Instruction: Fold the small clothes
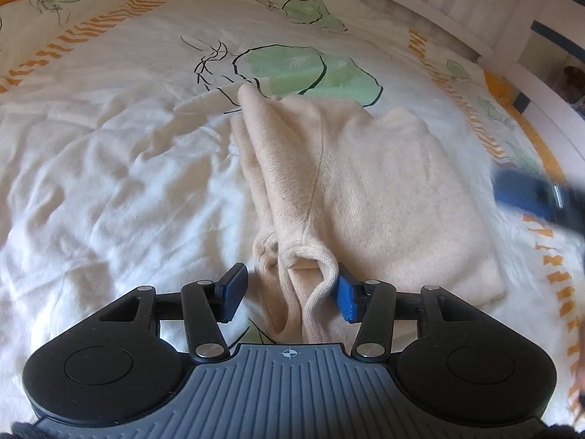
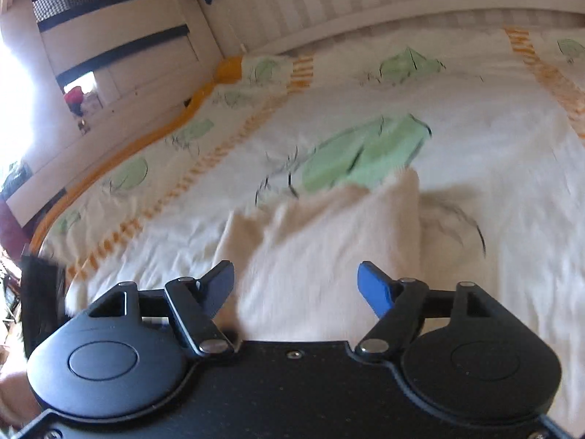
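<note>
Left wrist view — garment: a small cream knitted garment (image 1: 369,190) lies on the bedspread (image 1: 91,183), partly folded; one side is a flat, fairly neat panel, the other a long bunched ridge running away from the camera.
Left wrist view — left gripper: the left gripper (image 1: 289,292) has its jaws apart, released. A ribbed hem (image 1: 321,285) sits between them and brushes the blue pad on the right, while the dark pad on the left stands clear of the cloth, so nothing is clamped.
Left wrist view — other gripper: a blurred blue and black shape at the right edge is probably the right gripper (image 1: 530,197), above the bedspread just beside the garment's far edge.
Left wrist view — handling: the knit looks soft, light and limp. It slumps into rolls and will not hold a crease unless laid flat, and the fuzzy surface should grip well against the pads.
Left wrist view — where to hold: the thick ribbed hem nearest the gripper looks the firmest hold; a pinch in the middle of a panel would likely lift one layer only.
Right wrist view — garment: the same cream garment (image 2: 329,241), blurred, lies on the bedspread (image 2: 475,168) right ahead of the fingers, with a raised corner at its far end.
Right wrist view — right gripper: the right gripper (image 2: 296,285) is wide open and holds nothing; the cloth lies below and beyond the gap.
Right wrist view — risk: a loose layer may slide and undo the fold if dragged.
</note>
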The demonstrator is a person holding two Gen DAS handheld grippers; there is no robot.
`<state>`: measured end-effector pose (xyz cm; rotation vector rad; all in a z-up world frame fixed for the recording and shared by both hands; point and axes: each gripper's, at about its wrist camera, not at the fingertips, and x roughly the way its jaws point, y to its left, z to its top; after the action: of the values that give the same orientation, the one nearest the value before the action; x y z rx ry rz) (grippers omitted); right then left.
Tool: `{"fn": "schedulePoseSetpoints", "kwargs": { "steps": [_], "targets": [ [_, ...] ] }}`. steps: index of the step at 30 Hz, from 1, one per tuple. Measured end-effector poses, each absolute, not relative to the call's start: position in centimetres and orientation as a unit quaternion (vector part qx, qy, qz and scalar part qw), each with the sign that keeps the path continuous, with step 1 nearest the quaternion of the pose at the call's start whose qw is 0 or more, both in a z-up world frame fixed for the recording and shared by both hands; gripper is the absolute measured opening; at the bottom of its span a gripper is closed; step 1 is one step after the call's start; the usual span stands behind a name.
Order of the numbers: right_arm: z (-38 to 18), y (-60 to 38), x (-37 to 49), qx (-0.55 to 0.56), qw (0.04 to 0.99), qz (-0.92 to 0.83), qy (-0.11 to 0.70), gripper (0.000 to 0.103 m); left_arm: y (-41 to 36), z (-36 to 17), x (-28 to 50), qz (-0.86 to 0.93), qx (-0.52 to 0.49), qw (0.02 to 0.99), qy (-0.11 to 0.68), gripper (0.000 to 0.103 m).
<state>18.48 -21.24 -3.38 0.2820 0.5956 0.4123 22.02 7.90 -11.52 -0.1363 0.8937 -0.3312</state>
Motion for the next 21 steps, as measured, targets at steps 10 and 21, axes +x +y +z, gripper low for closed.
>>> {"fn": "schedulePoseSetpoints", "kwargs": {
  "steps": [10, 21],
  "targets": [
    [-7.5, -19.2, 27.2, 0.132, 0.9, 0.188, 0.369, 0.077, 7.7, -11.7, 22.3, -0.158, -0.077, 0.885, 0.431, 0.051],
    [-5.5, -20.4, 28.8, 0.106, 0.916, 0.142, 0.36, 0.082, 8.6, -10.8, 22.6, -0.144, -0.105, 0.883, 0.433, 0.059]
  ]
}}
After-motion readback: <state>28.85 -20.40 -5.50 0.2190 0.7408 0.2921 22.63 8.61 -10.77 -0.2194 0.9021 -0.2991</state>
